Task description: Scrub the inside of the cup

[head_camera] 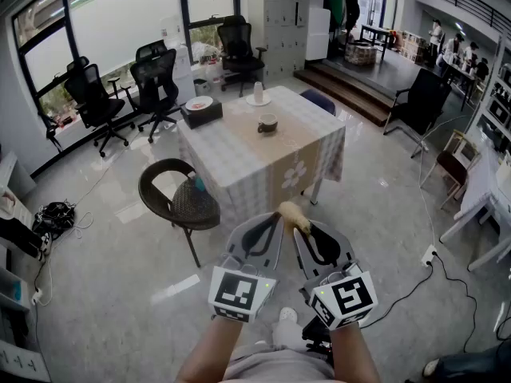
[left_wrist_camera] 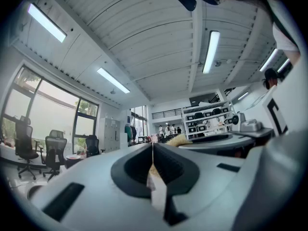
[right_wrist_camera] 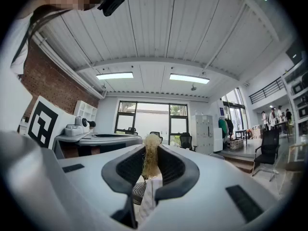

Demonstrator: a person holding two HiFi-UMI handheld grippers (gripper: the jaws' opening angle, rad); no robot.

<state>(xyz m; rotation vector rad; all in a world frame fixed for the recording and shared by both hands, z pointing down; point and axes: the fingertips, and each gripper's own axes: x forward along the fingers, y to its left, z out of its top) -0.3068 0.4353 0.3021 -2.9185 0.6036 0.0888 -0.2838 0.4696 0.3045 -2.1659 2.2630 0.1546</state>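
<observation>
Showing both grippers level and side by side, well short of the counter [head_camera: 231,162]. The fingers of the left gripper [left_wrist_camera: 152,150] are pressed fully together, with nothing between them. The fingers of the right gripper [right_wrist_camera: 152,147] are closed on a pale, straw-coloured scrubber [right_wrist_camera: 151,160], which is clamped between the pads and projects just past the fingertips. In the head view this tuft is seen at the tip of the right fingers, just beside the tip of the left ones. The cup [head_camera: 267,124] is set upright near the middle of the counter, well ahead of both pairs of fingers and touched by neither. Beyond the cup, a small white object on a saucer [head_camera: 258,100] is seen near the far edge. Left of the cup, a plate [head_camera: 199,103] is carried on a dark box [head_camera: 203,116]. A wicker chair [head_camera: 180,199] is placed ahead and left of the fingers, at the counter's near left corner.
</observation>
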